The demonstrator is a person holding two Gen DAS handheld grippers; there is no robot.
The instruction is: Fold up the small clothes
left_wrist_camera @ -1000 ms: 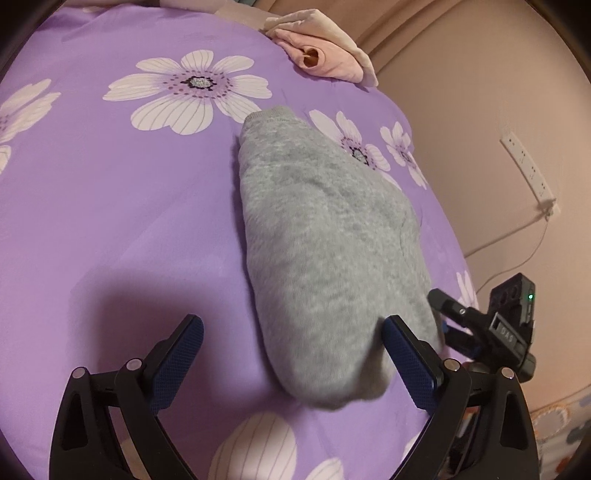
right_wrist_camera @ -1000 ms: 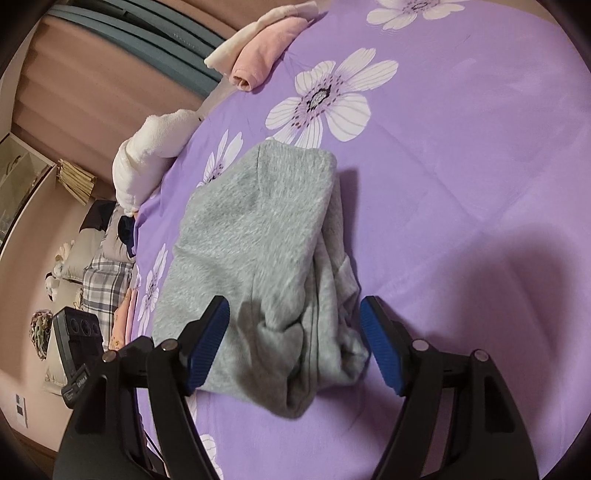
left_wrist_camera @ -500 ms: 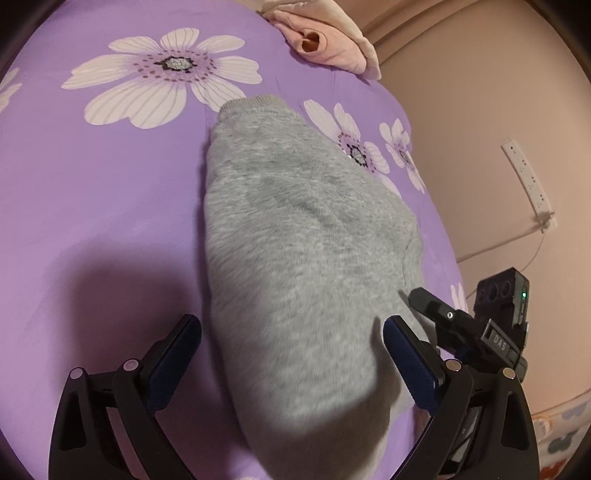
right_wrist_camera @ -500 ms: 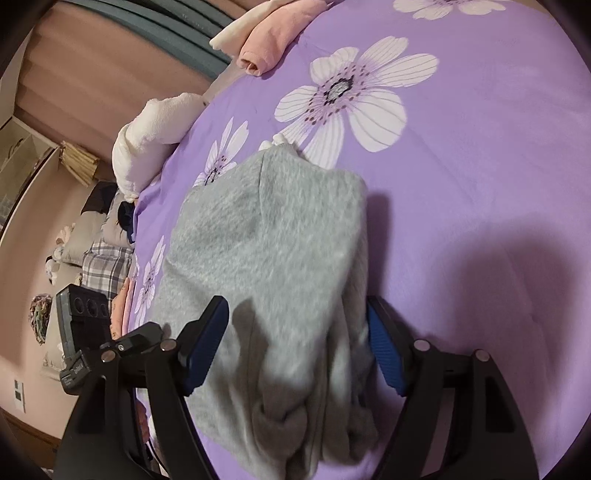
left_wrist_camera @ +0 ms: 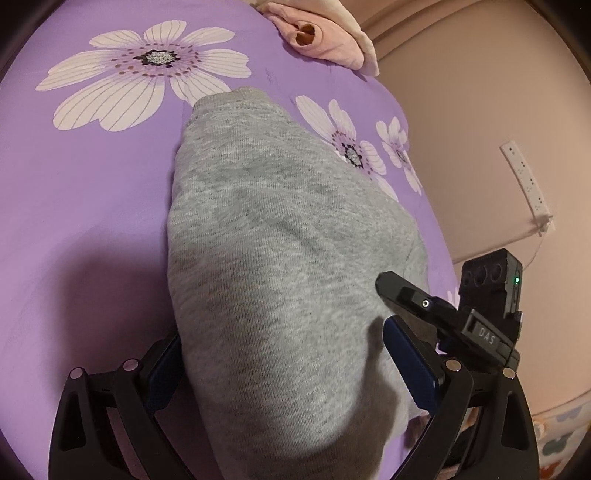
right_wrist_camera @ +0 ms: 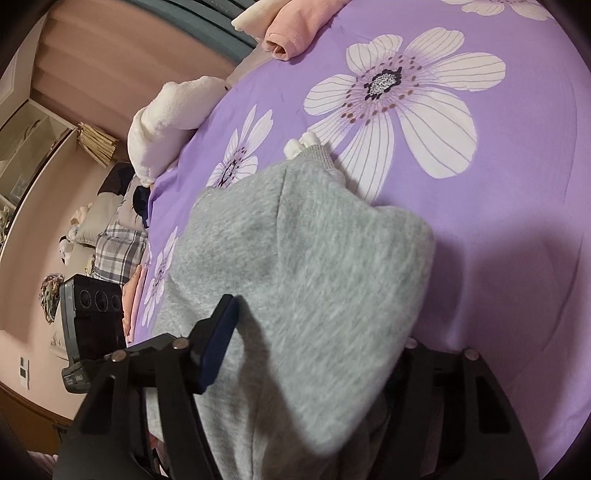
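While it lies on the purple flowered bedspread (left_wrist_camera: 92, 206), the fuzzy grey sweater (left_wrist_camera: 280, 266) bulges rounded between both tools; left gripper (left_wrist_camera: 284, 365) and right gripper (right_wrist_camera: 306, 354) — jaws apart — straddle its near end.

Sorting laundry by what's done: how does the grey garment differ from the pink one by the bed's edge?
The grey garment lies mid-bed between both open grippers, the left gripper and the right gripper; the pink garment sits untouched at the far edge. The grey one is spread broad and loosely folded; the pink one is a compact roll. Both rest on the purple bedspread.
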